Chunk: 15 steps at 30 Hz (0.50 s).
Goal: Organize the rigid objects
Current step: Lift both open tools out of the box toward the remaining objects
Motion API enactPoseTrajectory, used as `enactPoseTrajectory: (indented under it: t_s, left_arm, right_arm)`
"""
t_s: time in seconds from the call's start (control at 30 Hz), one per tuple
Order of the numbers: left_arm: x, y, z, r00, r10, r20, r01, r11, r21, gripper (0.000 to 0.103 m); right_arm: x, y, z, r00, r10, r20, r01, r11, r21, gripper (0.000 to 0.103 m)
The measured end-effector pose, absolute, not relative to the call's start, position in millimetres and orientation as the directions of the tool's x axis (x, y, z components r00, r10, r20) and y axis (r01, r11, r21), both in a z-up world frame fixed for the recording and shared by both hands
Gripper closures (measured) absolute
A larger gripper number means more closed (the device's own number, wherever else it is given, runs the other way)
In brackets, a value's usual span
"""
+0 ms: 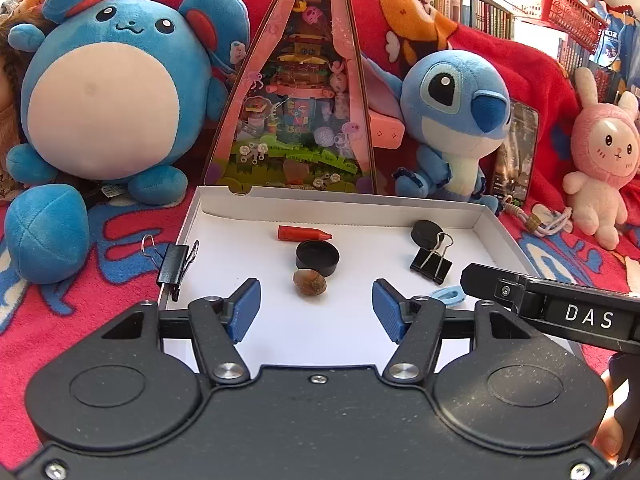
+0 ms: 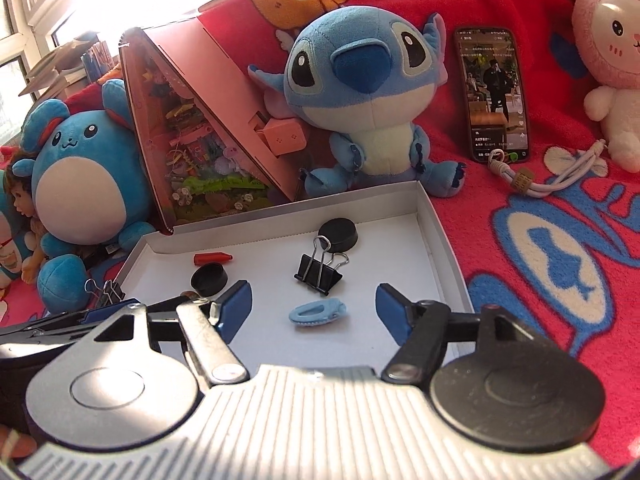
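A shallow white box (image 1: 486,222) (image 2: 440,232) lies on a red blanket and holds small rigid items. In it are a red crayon (image 1: 304,233) (image 2: 212,258), two black caps (image 1: 317,258) (image 2: 340,233), a black binder clip (image 1: 432,264) (image 2: 318,274), a brown nut (image 1: 310,281) and a light blue clip (image 2: 318,312) (image 1: 450,294). Another binder clip (image 1: 174,264) (image 2: 104,292) grips the box's left wall. My left gripper (image 1: 316,308) hangs open just short of the nut, nothing between its pads. My right gripper (image 2: 314,310) stands open with the blue clip lying loose between its fingers.
Plush toys ring the box: a round blue one (image 1: 108,92), a blue big-eared one (image 2: 360,92) and a pink rabbit (image 2: 608,52). A pink triangular display case (image 1: 296,92) stands behind the box. A phone (image 2: 496,96) leans at the back right, with a cord (image 2: 552,178) in front of it.
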<state>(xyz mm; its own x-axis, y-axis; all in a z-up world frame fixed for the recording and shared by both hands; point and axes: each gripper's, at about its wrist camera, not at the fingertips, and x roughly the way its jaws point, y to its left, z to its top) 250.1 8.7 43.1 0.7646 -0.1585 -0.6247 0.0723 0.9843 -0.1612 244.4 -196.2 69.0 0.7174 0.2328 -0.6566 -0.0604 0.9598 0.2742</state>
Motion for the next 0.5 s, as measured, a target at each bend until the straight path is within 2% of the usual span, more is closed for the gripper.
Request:
enactPoseTrajectory:
  t_s: [0.1,0.27,0.5]
  left_arm:
    - [237.0,10.7,48.2,0.775,-0.173,-0.607,0.093,0.983,-0.160,0.030]
    - [217.3,11.2,55.8,0.794,-0.179,-0.580,0.123,0.983,-0.135,0.027]
    - [191.9,15.7,63.9,0.803,-0.210,-0.558,0.140,0.976,-0.166,0.026]
  right_arm:
    - [234.7,-200.9,73.7,0.728,0.239,-0.642,-0.075,0.959,0.273,0.020]
    - [218.1,-209.4,80.1,0.742,0.248,-0.623,-0.090,0.957,0.274,0.018]
    - [196.1,-214.8,87.0,0.761,0.249,-0.599,-0.121,0.962,0.245,0.016]
